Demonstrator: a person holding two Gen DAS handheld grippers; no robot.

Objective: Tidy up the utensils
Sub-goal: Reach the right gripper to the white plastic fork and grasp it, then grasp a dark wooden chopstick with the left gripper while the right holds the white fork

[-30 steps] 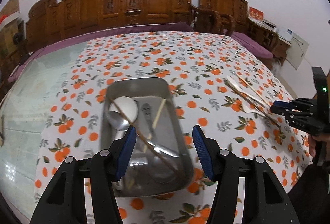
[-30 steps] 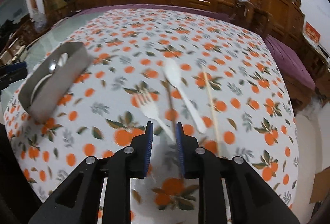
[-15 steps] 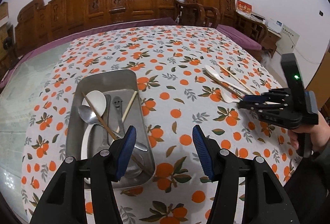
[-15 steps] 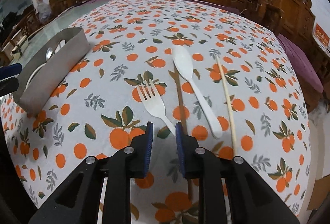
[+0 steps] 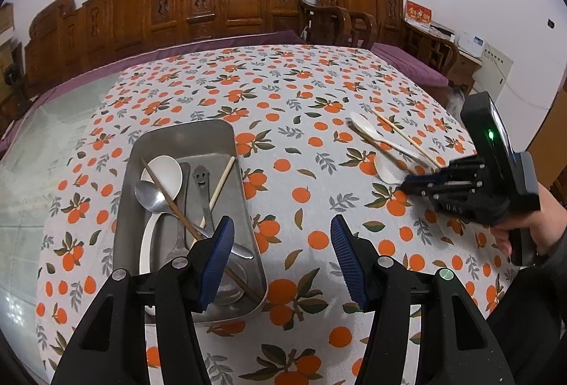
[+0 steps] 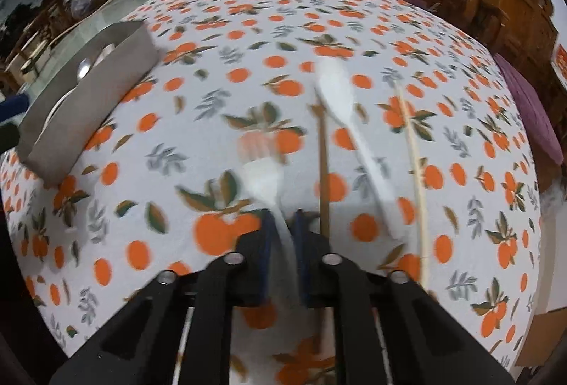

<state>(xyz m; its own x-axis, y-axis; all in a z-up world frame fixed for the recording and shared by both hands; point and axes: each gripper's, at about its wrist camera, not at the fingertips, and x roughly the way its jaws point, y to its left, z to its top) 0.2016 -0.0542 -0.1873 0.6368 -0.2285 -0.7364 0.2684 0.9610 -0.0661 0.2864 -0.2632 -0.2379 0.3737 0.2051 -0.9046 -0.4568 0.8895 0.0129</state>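
No readable writing on utensils. On the surface (image 6: 198, 122): 1 white fork (image 6: 260, 177), 1 white spoon (image 6: 340, 98), 2 chopsticks. Right gripper (image 6: 282, 225) fingers closing, clamped on fork handle. Left gripper (image 5: 281, 252) fingers apart, nothing between, above metal tray (image 5: 184, 138) w/ several utensils.

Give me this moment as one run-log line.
right tongs: shut on white fork handle | left tongs: open, empty, beside metal tray | spoon, chopsticks remain on tablecloth
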